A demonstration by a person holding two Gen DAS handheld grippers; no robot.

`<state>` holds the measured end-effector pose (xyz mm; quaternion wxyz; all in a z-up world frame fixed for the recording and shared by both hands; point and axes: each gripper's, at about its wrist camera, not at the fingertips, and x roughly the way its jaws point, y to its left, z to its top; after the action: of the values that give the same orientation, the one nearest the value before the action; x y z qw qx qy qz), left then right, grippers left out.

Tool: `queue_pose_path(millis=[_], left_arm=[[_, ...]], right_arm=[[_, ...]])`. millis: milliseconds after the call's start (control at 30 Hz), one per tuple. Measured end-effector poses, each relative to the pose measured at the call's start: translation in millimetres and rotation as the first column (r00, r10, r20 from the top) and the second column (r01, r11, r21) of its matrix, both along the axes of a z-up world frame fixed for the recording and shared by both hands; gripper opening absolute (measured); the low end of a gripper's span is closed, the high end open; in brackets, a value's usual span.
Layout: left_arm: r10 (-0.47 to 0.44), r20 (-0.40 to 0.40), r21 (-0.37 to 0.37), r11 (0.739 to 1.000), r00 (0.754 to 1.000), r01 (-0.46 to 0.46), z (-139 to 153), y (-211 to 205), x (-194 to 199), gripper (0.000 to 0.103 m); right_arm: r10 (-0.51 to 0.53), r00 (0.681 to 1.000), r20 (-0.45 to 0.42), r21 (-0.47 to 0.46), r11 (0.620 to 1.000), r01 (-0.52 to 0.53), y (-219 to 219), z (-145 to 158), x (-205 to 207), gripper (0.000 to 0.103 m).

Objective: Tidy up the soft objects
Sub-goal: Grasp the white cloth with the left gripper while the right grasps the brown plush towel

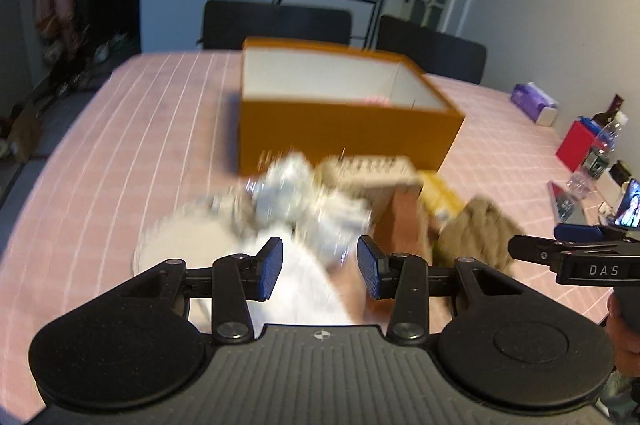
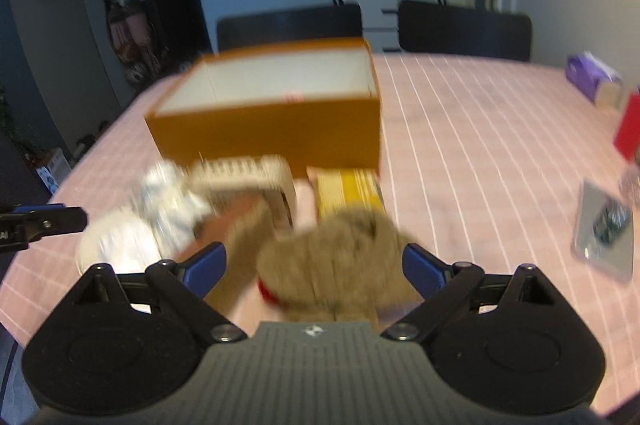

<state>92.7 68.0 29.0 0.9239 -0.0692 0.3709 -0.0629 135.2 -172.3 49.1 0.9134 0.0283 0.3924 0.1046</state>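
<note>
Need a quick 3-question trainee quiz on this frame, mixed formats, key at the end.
1. True or false: the orange box already holds the brown plush toy.
2. Which gripper is lined up on the brown plush toy? A) left gripper B) right gripper
3. Fill in: the white soft items lie on the pink checked tablecloth, on the ____ side of the orange box.

Key:
1. False; the toy lies on the tablecloth in front of the box.
2. B; its open fingers straddle the toy without clamping it.
3. Near (camera) side.
</note>
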Motion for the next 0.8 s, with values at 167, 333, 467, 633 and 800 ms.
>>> queue_pose_path(millis=[167,333,467,633,800], left_arm=[[0.074,0.02,-0.03,0.997,0.997,-0.073,-33.1,-0.6,-30.2,0.056],[0.116,0.063,-0.015,0.993,0.991,-0.116,-60.6,-4.8,-54.5,0.06],[0.143,0.071,-0.006,0.99,0.987,-0.143,-76.4,-8.6,-56.5,0.069],[0.196,0.057,-0.027,0.98,0.979,-0.195,-91.2,-13.0,-50.7,0.072],[0.237,0.076,0.032,0.97,0.969,-0.24,-90.2,-17.9,-41.2,0.077]], right_arm=[[0.004,0.999,-0.046,-0.021,1.0,-0.005,-2.2,-31.8,-19.5,0.093],[0.028,0.998,-0.057,-0.036,0.999,-0.03,-0.6,-57.1,-39.9,0.093],[0.026,0.999,-0.02,-0.03,0.999,-0.027,-2.2,-66.8,-44.1,0.093],[0.001,1.0,-0.01,0.042,0.999,-0.001,-6.8,-66.5,-33.8,0.093],[-0.02,1.0,0.02,0.044,0.999,0.019,-6.9,-64.8,-17.4,0.093]])
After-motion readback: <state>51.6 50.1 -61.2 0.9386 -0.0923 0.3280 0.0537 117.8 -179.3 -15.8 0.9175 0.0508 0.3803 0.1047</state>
